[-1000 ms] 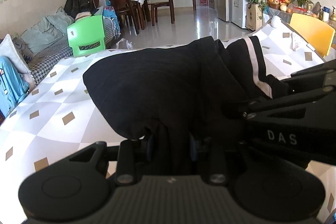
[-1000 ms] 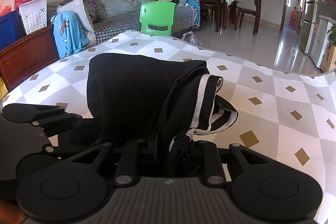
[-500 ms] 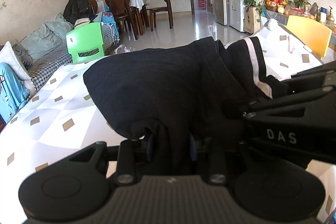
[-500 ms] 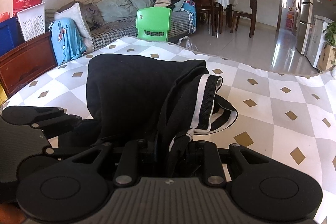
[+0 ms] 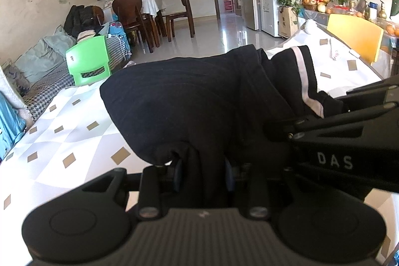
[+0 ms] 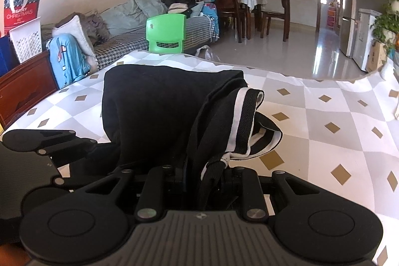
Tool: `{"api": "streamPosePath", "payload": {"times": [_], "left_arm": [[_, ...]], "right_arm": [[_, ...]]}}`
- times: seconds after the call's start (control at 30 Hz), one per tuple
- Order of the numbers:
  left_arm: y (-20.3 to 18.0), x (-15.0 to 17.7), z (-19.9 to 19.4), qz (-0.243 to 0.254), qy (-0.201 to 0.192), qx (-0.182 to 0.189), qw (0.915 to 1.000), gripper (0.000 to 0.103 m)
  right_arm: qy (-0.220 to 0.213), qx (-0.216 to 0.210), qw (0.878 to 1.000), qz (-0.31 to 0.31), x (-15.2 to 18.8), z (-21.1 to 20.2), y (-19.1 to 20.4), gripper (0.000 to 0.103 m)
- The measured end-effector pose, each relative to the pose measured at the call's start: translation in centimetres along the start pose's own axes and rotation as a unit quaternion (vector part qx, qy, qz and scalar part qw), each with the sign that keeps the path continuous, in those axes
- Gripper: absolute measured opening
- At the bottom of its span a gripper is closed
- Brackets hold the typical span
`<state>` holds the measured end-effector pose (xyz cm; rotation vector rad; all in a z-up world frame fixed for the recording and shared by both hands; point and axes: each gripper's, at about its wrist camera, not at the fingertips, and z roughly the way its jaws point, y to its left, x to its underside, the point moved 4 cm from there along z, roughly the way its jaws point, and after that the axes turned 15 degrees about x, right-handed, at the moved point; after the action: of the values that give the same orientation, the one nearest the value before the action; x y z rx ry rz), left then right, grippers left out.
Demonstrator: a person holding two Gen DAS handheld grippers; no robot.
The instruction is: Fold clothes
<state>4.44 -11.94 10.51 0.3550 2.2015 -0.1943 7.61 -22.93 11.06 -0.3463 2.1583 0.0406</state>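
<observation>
Both hand-held grippers, left gripper [image 5: 202, 166] and right gripper [image 6: 204, 171], were clamped on the black white-striped fabric garment [image 5: 189, 101], which stretched up-frame, seemingly hanging above the diamond-patterned tablecloth [image 6: 324, 121].

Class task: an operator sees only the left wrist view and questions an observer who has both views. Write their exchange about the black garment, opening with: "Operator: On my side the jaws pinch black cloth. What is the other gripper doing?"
Observer: The right gripper is shut on the black garment too, at the end with the striped band.
Operator: I see one white stripe. Is that all there is?
Observer: No. From the right, the band has a white edge along each side and curls into a loop hanging over the tablecloth.
Operator: Anything left of the table that I miss?
Observer: A red Christmas bag stands behind a white basket.
</observation>
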Motion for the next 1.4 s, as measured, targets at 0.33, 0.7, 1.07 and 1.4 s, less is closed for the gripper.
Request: {"api": "streamPosePath", "payload": {"times": [0.33,0.7,1.07,1.4], "left_arm": [[-2.3,-1.3,2.0,0.019,0.001,0.007,0.9998,0.03],[-4.6,-3.6,4.4,0.036,-0.001,0.013,0.9993,0.03],[-6.9,-5.3,6.8,0.051,-0.002,0.022,0.9984,0.03],[-8.4,-6.5,8.2,0.061,-0.001,0.025,0.9978,0.03]], "right_arm": [[0.005,0.007,1.0,0.025,0.6,0.4,-2.6,0.023],[-0.004,0.026,0.998,0.058,-0.3,0.6,-5.7,0.023],[-0.001,0.039,0.995,0.092,-0.6,1.0,-9.4,0.023],[-0.004,0.045,0.992,0.118,-0.8,1.3,-11.5,0.023]]}}
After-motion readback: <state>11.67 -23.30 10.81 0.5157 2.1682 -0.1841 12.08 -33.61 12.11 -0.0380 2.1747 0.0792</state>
